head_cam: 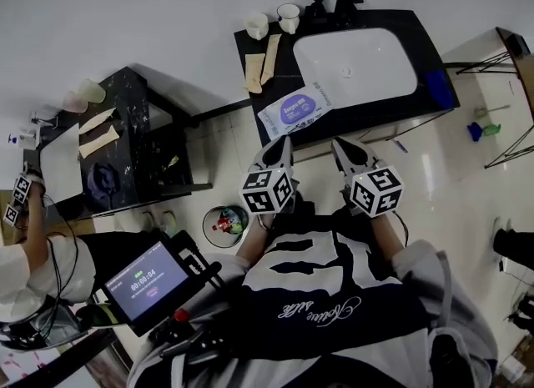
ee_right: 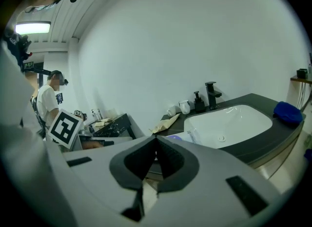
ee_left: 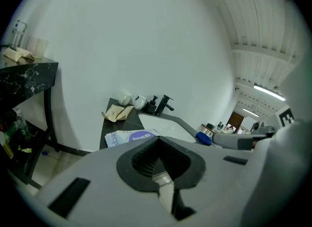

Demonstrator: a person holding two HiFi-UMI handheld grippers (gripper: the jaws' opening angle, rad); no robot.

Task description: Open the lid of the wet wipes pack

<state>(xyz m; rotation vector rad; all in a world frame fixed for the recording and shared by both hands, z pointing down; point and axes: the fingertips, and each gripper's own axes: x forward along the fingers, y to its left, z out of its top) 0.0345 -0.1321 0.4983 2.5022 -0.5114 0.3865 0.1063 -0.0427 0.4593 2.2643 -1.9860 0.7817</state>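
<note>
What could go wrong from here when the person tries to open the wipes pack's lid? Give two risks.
1. The pack lies loose by the front edge of the counter. Pulling the lid may lift the whole pack or slide it off unless one gripper pins it.
2. The left gripper and right gripper both have shut tongs and hang short of the pack. The flat lid likely offers little to pinch, so they may slip.

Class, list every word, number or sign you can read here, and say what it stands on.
"00:00:04", as far as it can be made out: on the handheld screen.
Wet wipes pack: purple label with print, too blurred to read.
Shirt: a line of cursive script, not legible.
</note>
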